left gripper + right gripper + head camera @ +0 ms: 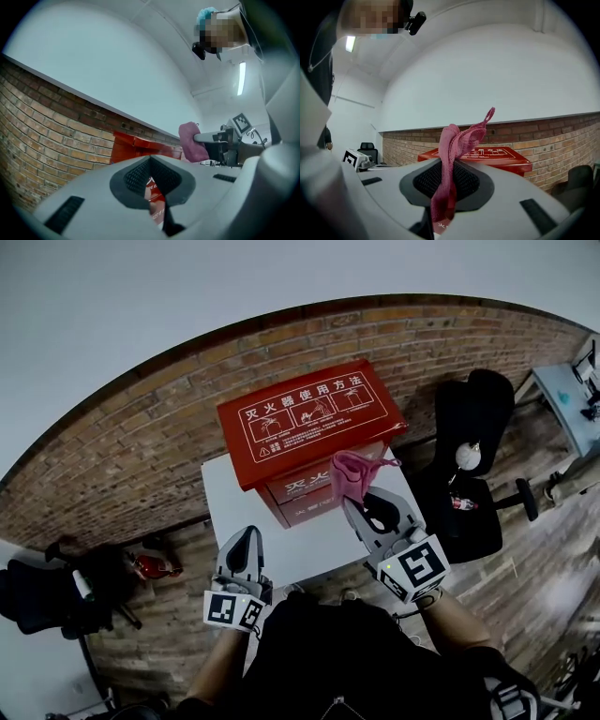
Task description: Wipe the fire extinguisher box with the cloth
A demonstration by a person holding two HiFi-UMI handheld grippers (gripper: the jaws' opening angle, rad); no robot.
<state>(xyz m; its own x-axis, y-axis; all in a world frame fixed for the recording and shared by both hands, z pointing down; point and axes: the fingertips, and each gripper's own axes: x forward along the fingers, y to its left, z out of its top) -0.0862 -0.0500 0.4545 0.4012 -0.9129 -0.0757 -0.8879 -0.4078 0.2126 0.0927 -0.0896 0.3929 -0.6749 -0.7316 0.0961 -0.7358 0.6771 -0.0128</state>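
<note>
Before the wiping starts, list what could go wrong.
1. The right gripper pinches the cloth in a bunch with loose ends, so it may slip, or the jaws may scrape the fire extinguisher box.
2. The left gripper hangs clear of the box, so a firm wipe might shift it on the table.

A white table (309, 545) carries the red fire extinguisher box (309, 418).

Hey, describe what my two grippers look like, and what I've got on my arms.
The left gripper and right gripper match: light grey moulded shells, black textured pads lining the jaws, and dark rectangular slots on the shell. Each carries a cube with black-and-white square markers. You wear a black top; no sleeves cover the forearms.
</note>
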